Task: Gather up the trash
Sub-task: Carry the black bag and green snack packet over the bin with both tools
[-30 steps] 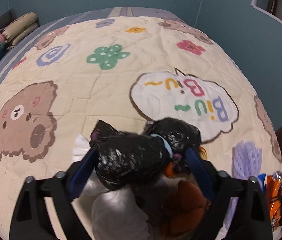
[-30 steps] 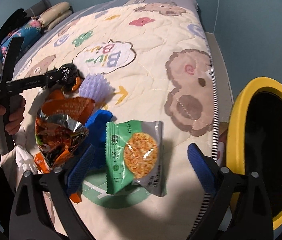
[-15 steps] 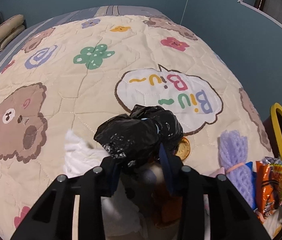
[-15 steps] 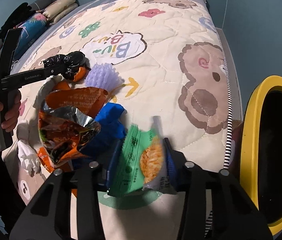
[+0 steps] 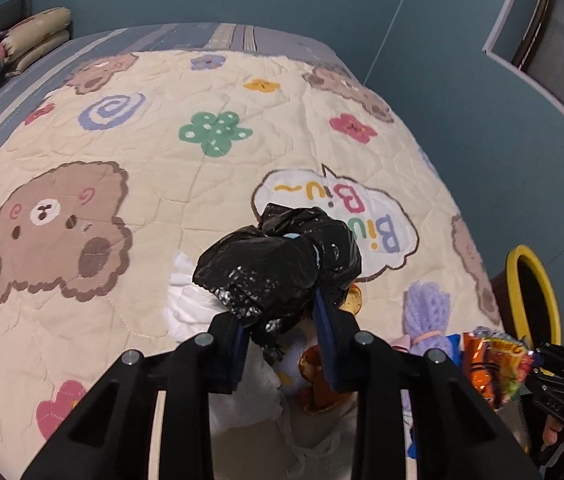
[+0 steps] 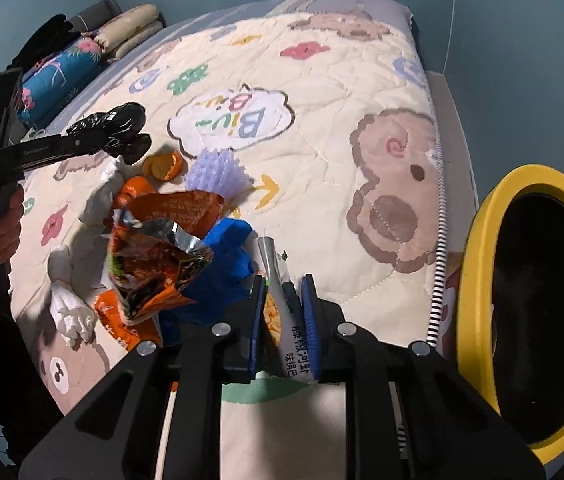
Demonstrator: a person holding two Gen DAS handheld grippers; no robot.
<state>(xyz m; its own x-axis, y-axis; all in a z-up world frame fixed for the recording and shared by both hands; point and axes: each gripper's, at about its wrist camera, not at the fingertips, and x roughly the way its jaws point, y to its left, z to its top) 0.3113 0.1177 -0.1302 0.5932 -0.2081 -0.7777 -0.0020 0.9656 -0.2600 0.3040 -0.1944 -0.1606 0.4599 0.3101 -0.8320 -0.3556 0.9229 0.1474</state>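
My left gripper is shut on a crumpled black plastic bag and holds it above the quilt; it also shows in the right wrist view. My right gripper is shut on a green snack packet, lifted on edge off the bed. An orange chip bag, blue wrapper, purple foam net, orange peel and white tissues lie on the quilt. The yellow-rimmed bin stands at the right, beside the bed.
The cartoon quilt covers the bed. Pillows lie at the far left end. A blue wall runs along the bed's right side. White tissues and orange peel lie under the left gripper.
Both grippers have closed: the left on the black bag, the right on the green packet. Both items have been lifted off the quilt, the packet turning on edge.
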